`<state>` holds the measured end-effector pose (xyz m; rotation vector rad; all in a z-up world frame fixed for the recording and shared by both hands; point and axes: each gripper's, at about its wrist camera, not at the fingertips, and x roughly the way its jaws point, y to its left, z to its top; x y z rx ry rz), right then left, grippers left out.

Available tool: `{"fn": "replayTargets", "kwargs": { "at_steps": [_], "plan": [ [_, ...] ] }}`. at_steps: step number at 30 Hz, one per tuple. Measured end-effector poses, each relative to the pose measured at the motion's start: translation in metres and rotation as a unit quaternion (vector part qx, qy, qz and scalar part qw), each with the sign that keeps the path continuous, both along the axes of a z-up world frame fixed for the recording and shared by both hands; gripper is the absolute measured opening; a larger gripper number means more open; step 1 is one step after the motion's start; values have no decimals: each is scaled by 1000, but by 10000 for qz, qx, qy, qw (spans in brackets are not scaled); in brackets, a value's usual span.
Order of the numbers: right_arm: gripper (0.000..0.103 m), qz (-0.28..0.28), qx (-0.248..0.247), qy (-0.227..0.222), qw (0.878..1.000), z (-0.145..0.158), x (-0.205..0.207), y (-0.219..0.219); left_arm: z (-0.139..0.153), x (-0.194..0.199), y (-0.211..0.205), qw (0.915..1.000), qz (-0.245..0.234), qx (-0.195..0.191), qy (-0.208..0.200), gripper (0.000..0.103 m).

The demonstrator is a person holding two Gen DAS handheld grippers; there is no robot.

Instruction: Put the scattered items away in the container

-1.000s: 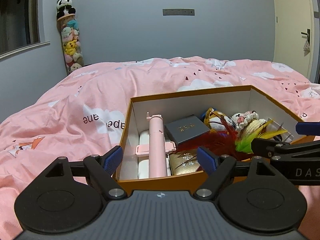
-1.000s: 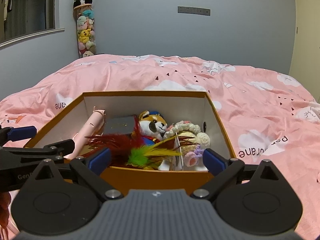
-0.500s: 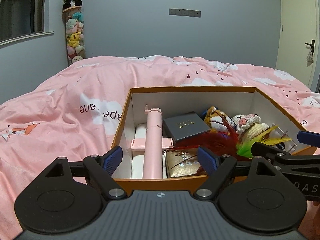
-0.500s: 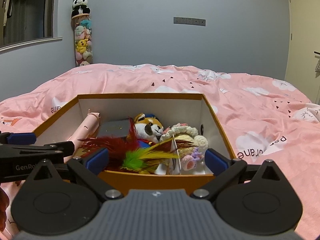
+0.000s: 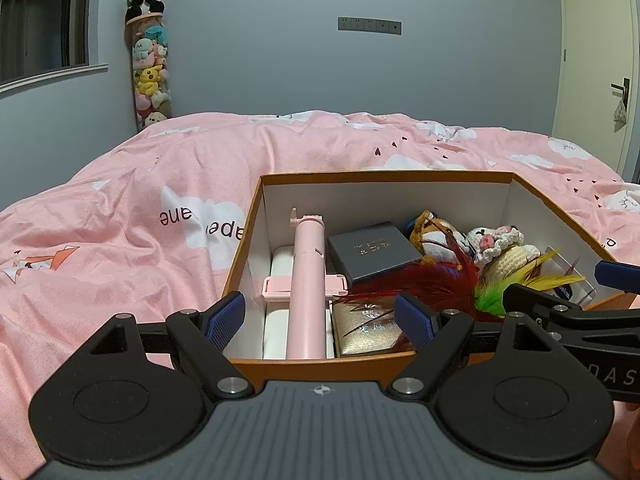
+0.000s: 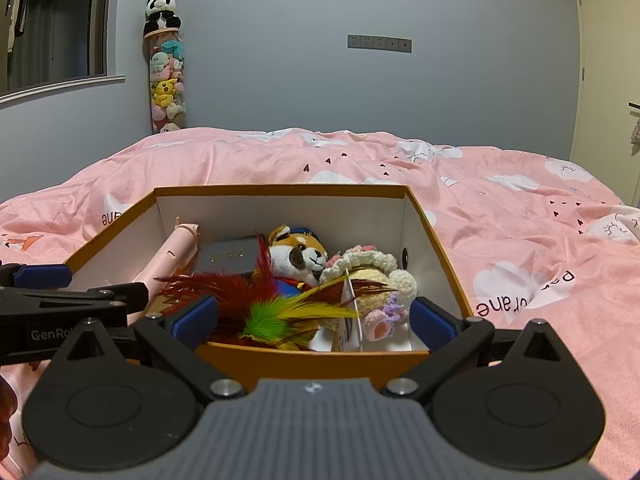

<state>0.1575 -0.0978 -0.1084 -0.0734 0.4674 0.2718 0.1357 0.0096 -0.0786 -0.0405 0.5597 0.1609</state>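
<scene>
Although nothing loose showed on the pink bed [image 5: 168,168], the orange box [image 5: 384,178] in the lower middle of both frames already held the lot, and my judgement was that the tidying looked nearly finished. The left tool [image 5: 320,320] hung with its jaws spread and empty at the box's near edge; the right tool [image 6: 314,318] stood likewise wide and bare over the near rim. Inside, the pink selfie stick [image 5: 307,280] lay lengthwise at lower centre of the left view — stiff, smooth, likely slippery, best pinched across its shaft near the clamp. The dark grey case [image 5: 374,252] beside it looked rigid and light, to be taken by opposite edges. The feather toy [image 6: 264,300] sprawled across the front — flimsy, so grip its base, not the plumes. The fox plush [image 6: 298,254] and crocheted doll [image 6: 376,276] at the right would squash softly anywhere.
</scene>
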Motion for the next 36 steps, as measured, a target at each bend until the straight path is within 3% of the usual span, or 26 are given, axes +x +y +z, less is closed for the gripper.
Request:
{"fn": "replayTargets", "kwargs": {
  "at_steps": [36],
  "plan": [
    [102, -3, 10, 22, 10000, -4, 2, 1, -2, -1, -1, 10000, -9, 48, -7, 97]
  ]
}}
